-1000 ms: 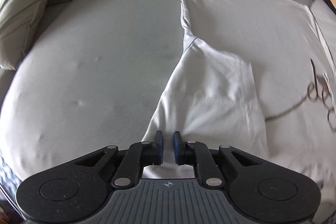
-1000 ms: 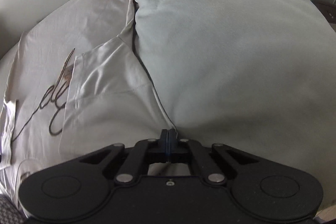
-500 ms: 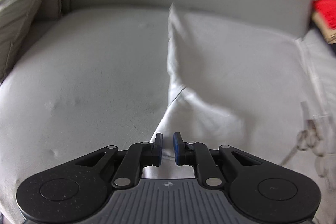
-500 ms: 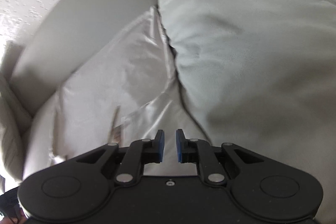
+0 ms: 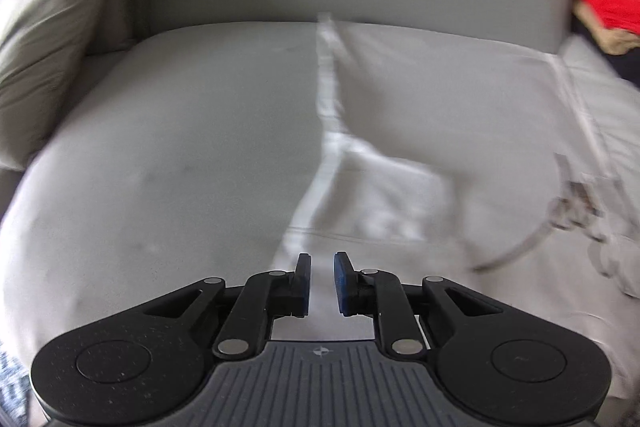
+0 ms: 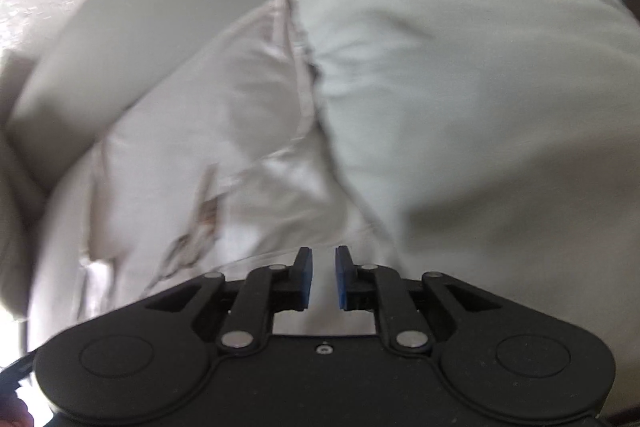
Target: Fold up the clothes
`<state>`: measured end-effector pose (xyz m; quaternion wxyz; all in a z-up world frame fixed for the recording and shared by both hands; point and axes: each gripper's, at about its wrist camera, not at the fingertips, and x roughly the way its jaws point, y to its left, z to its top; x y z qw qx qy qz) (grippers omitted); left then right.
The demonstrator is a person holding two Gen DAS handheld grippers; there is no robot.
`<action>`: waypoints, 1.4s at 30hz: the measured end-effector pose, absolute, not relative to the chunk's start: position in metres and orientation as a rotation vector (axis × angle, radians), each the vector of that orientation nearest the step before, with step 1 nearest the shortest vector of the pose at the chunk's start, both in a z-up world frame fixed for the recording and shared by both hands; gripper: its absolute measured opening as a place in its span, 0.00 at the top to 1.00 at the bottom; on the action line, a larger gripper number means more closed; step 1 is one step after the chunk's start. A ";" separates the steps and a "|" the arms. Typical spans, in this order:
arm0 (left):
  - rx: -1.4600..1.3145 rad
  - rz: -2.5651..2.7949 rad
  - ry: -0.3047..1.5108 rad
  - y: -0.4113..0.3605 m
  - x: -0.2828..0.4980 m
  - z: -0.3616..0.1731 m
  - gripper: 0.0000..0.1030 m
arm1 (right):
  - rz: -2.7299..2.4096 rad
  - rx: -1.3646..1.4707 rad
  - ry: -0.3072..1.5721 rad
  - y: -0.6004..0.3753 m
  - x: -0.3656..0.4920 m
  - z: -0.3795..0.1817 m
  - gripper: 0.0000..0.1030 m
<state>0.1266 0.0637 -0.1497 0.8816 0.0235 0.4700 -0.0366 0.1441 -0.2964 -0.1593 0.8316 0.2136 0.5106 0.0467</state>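
A pale garment [image 5: 420,131], partly folded with a sleeve turned in over its body, lies spread on a grey sofa cushion [image 5: 180,147] ahead of both tools. The left gripper [image 5: 319,281] hangs over the near hem, jaws apart and holding nothing; the right gripper [image 6: 319,277] does likewise at the opposite near edge, beside dark script lettering [image 6: 200,223]. The fold appears between grasps; the next move likely calls for re-gripping the hem corners. Red clothing [image 5: 608,3] sits far right.
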 end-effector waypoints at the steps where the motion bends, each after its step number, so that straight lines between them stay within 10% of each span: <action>1: 0.070 -0.092 0.982 0.054 0.124 -0.152 0.84 | 0.126 0.444 1.085 -0.289 0.144 -0.159 0.86; 37: 0.120 -0.152 0.994 0.013 0.016 -0.127 0.85 | 0.397 0.309 1.156 -0.239 0.043 -0.143 0.81; 42: 0.070 -0.101 0.878 0.036 0.025 -0.077 0.83 | 0.420 0.372 1.022 -0.243 0.050 -0.091 0.60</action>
